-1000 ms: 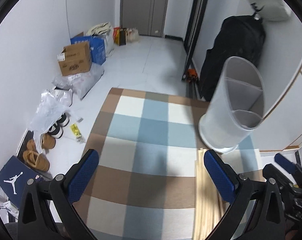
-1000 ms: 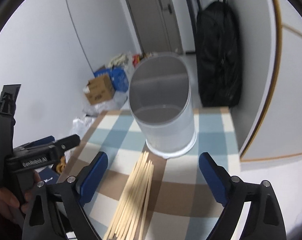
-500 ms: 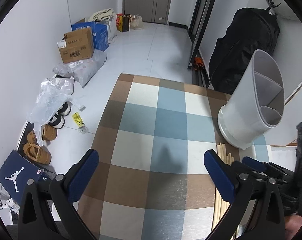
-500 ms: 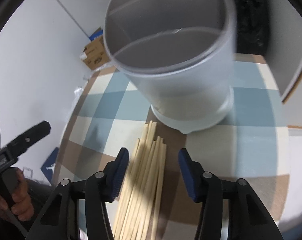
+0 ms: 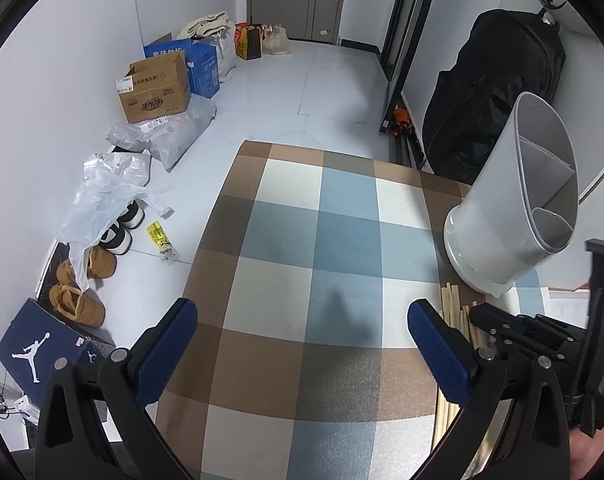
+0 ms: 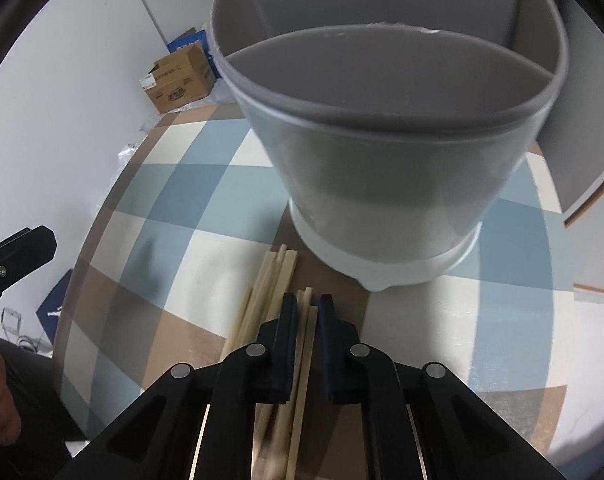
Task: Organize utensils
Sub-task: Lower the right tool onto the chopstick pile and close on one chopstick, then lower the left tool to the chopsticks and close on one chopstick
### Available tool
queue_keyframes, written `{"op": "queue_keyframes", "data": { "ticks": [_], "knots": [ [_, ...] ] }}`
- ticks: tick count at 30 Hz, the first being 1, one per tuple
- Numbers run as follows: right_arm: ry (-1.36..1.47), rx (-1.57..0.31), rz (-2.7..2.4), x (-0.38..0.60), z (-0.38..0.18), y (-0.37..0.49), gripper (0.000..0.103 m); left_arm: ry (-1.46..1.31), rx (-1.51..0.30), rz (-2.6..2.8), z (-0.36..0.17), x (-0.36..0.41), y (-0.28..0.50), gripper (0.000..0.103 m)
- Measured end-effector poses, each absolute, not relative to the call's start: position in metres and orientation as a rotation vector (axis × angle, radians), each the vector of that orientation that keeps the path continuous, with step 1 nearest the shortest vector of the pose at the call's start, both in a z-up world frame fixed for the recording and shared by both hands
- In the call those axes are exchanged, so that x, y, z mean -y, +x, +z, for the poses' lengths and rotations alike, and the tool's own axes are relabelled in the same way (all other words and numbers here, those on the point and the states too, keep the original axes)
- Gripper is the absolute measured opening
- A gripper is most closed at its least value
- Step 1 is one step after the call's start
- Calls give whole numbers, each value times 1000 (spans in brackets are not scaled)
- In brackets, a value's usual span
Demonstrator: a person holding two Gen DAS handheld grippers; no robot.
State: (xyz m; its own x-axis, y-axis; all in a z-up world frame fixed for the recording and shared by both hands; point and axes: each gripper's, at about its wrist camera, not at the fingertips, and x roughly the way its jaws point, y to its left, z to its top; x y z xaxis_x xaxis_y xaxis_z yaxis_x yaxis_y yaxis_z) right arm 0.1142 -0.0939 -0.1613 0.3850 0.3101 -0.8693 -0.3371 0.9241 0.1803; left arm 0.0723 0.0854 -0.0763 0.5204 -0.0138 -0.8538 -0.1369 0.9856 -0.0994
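Note:
A bundle of pale wooden chopsticks (image 6: pixel 274 276) lies on the checkered tablecloth (image 6: pixel 182 200), just in front of a grey divided utensil holder (image 6: pixel 381 160). My right gripper (image 6: pixel 305 300) points down at the bundle. Its jaws are closing, with a couple of chopsticks pinched between the blue pads. In the left wrist view the holder (image 5: pixel 501 220) stands at the right, and the chopsticks' (image 5: pixel 451 308) ends show beside the right gripper (image 5: pixel 501 324). My left gripper (image 5: pixel 300 312) hangs wide open over the cloth (image 5: pixel 302 240) with nothing between its fingers.
The table's left edge drops to a white floor with a cardboard box (image 5: pixel 154 88), plastic bags (image 5: pixel 102 196), shoes (image 5: pixel 78 300) and a blue shoebox (image 5: pixel 34 352). A black backpack (image 5: pixel 493 92) hangs by the wall behind the holder.
The right gripper came down close over the chopsticks and its jaws went from wide apart to nearly together around them. The left gripper dipped a little early on, then held still.

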Motion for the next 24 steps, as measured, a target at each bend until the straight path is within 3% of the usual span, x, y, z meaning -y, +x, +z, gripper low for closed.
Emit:
{"op": "queue_keyframes", "data": {
  "ticks": [24],
  "knots": [
    [390,-872,475,185,-106,97,8,-86,-1027,-41,-78,-27,76,102]
  ]
}}
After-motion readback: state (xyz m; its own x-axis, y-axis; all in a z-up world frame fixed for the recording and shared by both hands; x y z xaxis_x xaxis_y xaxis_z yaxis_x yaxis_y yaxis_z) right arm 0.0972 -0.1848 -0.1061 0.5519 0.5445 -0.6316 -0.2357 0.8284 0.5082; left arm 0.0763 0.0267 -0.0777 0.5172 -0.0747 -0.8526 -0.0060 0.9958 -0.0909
